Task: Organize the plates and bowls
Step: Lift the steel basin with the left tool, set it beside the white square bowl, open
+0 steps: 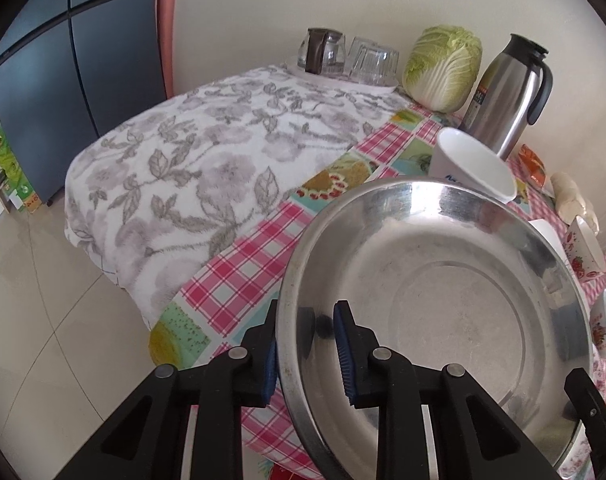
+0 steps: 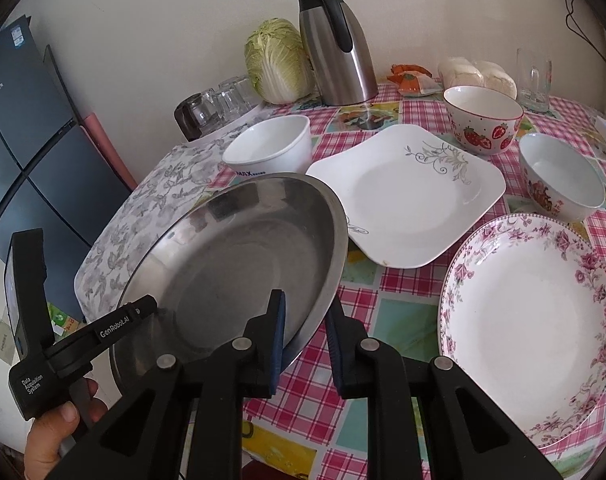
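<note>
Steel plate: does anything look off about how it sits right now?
The steel plate is tilted, not flat: its far edge overlaps the square white plate. Both hand-held grippers, left and right, straddle its rim.
</note>
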`<state>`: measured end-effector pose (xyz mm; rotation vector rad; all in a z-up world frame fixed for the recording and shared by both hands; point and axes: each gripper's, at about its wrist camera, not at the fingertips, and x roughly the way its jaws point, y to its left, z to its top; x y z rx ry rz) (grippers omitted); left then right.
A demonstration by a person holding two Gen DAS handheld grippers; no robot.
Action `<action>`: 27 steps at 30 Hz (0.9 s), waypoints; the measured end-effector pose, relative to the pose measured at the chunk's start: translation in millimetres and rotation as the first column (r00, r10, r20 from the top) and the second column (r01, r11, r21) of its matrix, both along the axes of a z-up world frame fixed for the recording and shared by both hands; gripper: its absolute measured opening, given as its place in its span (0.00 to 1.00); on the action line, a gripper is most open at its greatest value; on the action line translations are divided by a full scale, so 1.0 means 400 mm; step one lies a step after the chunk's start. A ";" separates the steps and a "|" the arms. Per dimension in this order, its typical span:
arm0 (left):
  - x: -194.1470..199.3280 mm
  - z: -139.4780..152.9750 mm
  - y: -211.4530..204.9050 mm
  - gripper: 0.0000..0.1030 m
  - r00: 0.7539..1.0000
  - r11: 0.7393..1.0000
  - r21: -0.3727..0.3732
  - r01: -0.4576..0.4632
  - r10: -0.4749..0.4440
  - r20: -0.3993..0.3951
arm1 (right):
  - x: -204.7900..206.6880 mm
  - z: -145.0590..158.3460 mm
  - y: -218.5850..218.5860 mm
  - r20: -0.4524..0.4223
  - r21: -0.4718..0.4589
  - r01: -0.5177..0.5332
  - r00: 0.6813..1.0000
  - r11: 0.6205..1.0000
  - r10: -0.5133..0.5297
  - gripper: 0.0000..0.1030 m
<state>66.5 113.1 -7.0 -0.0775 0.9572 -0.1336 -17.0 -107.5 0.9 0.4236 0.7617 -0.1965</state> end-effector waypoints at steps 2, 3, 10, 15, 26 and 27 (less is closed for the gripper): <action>-0.007 0.030 -0.016 0.27 1.000 1.000 -0.001 0.007 -0.007 0.022 | -0.010 0.020 -0.011 0.019 -0.008 -0.002 1.000 1.000 0.002 0.20; -0.007 0.043 -0.027 0.27 1.000 1.000 -0.003 0.014 -0.014 0.028 | -0.015 0.031 -0.020 0.031 -0.010 0.001 1.000 1.000 -0.001 0.20; -0.011 0.129 -0.148 0.27 0.994 0.996 -0.004 0.091 -0.090 0.066 | -0.063 0.104 -0.118 0.117 -0.010 0.062 0.991 0.998 -0.060 0.20; -0.011 0.177 -0.260 0.27 0.986 0.990 -0.003 0.140 -0.140 0.096 | -0.091 0.125 -0.202 0.146 0.006 0.135 0.980 0.991 -0.134 0.21; 0.000 0.152 -0.434 0.27 0.972 0.974 -0.003 0.227 -0.227 0.066 | -0.133 0.104 -0.362 0.148 0.044 0.249 0.956 0.968 -0.253 0.21; 0.002 0.147 -0.442 0.27 0.971 0.973 -0.003 0.230 -0.229 0.064 | -0.132 0.099 -0.369 0.143 0.043 0.253 0.956 0.966 -0.257 0.21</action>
